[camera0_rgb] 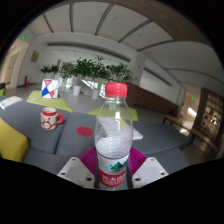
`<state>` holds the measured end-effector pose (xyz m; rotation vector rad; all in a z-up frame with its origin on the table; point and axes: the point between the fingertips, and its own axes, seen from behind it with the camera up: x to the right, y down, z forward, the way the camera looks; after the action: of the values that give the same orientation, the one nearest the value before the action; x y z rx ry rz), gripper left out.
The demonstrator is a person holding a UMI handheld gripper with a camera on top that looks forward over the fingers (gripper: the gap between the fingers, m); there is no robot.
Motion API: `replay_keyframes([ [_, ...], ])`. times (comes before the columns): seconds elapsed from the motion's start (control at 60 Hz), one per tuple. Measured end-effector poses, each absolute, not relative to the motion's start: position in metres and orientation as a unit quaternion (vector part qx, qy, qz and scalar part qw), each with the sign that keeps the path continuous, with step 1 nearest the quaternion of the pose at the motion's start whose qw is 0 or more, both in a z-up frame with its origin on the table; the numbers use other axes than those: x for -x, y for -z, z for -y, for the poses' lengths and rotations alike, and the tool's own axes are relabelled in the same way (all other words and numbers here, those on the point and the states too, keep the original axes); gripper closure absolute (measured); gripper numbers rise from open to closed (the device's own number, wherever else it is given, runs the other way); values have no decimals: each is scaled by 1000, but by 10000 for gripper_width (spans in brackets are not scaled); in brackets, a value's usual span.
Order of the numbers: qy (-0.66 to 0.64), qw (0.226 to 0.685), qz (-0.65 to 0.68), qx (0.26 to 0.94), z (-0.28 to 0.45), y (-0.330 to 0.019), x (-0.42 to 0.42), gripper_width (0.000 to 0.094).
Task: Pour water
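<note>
A clear plastic water bottle [114,135] with a red cap and a red and white label stands upright between my fingers. My gripper [113,165] is shut on the bottle, with both pink pads pressed against its lower body at the label. The bottle looks lifted above the grey table [60,140]. A white mug with a red pattern [50,118] stands on the table ahead and to the left of the bottle, well apart from it.
A red coaster [85,130] lies on the table between the mug and the bottle. Yellow mats [48,103] lie farther back on the left. Potted plants [90,70] line the back of the room.
</note>
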<state>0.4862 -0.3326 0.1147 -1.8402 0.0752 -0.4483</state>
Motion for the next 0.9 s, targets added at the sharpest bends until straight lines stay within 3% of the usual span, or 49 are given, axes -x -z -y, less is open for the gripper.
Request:
replay_keyframes([
  [0.167,366,579,28,728,292,-205,-519,570],
  [0.367,570,544,200,581,191,-312,-480,566],
  [0.533,677,463,373,434,101,-313,-401,570],
  [0.65,723,380,481,317,54,-269,-344,570],
  [0.733,728,334,534,272,35,-240,-330,571],
  [0.817,722,314,570,237,27,-214,-315,569],
  [0.9,713,326,575,236,26,-207,-315,571],
])
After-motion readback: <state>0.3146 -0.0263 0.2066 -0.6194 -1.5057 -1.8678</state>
